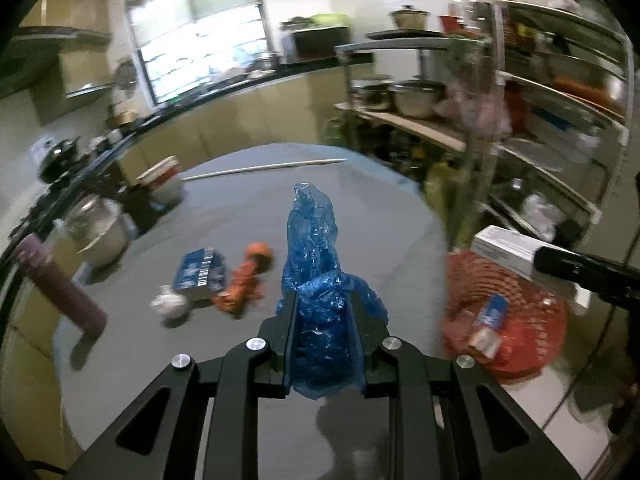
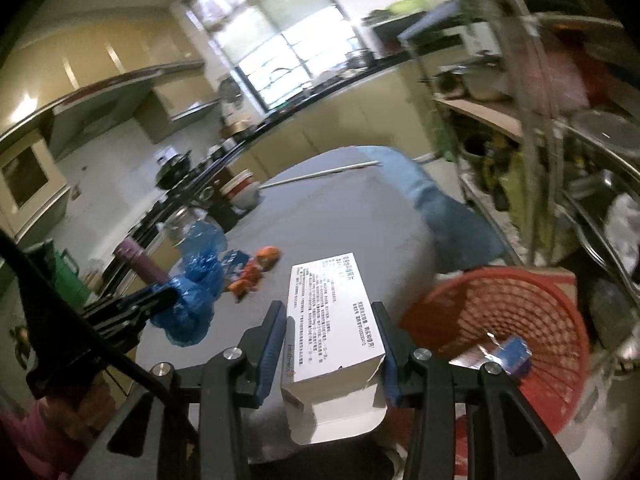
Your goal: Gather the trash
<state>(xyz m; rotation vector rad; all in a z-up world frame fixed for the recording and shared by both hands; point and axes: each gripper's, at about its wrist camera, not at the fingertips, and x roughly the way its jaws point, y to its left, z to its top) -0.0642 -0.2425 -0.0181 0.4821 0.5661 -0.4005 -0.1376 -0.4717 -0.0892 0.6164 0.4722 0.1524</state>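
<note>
The left claw (image 1: 324,320) is clamped on a crumpled blue plastic bag (image 1: 316,256), which stands up out of the jaws and hangs a little below them, held above the grey tabletop (image 1: 360,200). The right claw (image 2: 330,344) grips a white carton (image 2: 332,320) printed with black text, its long sides pressed between the blue finger pads (image 2: 269,344); the carton is held over the tabletop's right edge, just beside a red mesh basket (image 2: 516,304). The basket stands off that right edge and already holds a small blue and white packet (image 2: 514,354). Farther out, near the middle of the tabletop, lie a blue box (image 1: 200,272), an orange wrapper (image 1: 246,280) touching it, and a white crumpled scrap (image 1: 170,302) just beside the box. A long pale stick (image 1: 264,168) lies along the far edge, and a purple roll (image 1: 60,280) juts in at the left edge
</note>
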